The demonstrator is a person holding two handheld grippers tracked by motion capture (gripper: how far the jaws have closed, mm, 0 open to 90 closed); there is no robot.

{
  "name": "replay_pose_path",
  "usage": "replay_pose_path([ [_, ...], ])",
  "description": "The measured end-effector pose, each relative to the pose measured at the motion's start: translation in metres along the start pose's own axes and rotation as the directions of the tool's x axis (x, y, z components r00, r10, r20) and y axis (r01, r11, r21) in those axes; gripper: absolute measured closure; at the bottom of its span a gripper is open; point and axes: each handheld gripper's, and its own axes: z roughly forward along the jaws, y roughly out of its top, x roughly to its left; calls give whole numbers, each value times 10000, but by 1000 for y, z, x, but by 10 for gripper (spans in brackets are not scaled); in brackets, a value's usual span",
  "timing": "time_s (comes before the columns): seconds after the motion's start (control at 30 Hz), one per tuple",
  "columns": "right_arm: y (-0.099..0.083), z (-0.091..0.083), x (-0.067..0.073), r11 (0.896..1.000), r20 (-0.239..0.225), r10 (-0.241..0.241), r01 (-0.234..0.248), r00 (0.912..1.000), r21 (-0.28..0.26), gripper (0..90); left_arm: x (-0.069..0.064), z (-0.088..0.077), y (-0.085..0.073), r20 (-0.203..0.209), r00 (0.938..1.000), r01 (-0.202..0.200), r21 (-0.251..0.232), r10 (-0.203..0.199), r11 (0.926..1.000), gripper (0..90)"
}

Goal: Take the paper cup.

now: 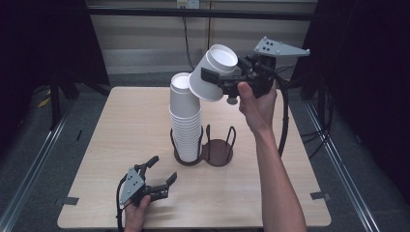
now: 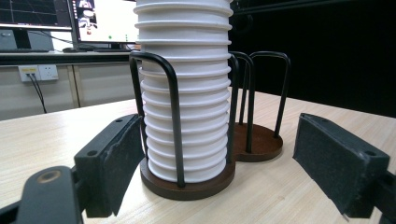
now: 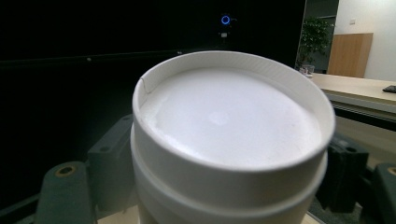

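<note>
Right gripper: our right gripper (image 1: 227, 79) is up high, past the stack, and it pinches a white paper cup (image 1: 212, 72) by its sides. In the right gripper view the cup (image 3: 229, 140) sits between the two black jaws with its bottom facing us.

Held cup: it is tipped over, bottom up and to the right, open mouth down and to the left. We think there may be two cups nested here, since a second rim shows lower down.

Key line-up: the cup's mouth is just beside the top of the cup stack (image 1: 186, 121). Its long line slants, while the stack goes almost straight up.

Stack: it stands in the left ring of a black wire cup holder (image 1: 203, 150). The right ring is bare.

Left gripper: our left gripper (image 1: 162, 174) rests low on the tabletop (image 1: 121, 125), spread wide, holding nothing. It points at the stack (image 2: 184, 93).

Nearer hand: the right one, we judge.
</note>
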Motion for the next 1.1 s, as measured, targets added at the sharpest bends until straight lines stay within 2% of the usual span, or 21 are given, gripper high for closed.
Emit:
replay_pose_path([
  [0.57, -15, -29, -3, 9999, 327, 94, -97, 9994, 98, 217, -1, 0, 0, -150, 9999, -19, 32, 19, 10000, 156],
  [0.63, -20, -33, -4, 9999, 362, 41, -46, 9993, 147, 217, 0, 0, 0, -182, 9997, -180, 56, 181, 9998, 156],
  [0.73, -26, -37, -6, 9998, 439, 70, -78, 9990, 198, 216, 0, 0, 0, -177, 9997, -186, 13, 187, 9998, 156],
  [0.83, -31, -39, -8, 9995, 403, 168, -178, 9990, 250, 217, 0, -1, 0, 10, 9999, -126, 2, 126, 9999, 155],
  [1.1, -47, -41, -6, 9982, 238, 174, -187, 9996, 562, 218, 1, -1, 0, -15, 9999, -144, 47, 144, 9999, 158],
])
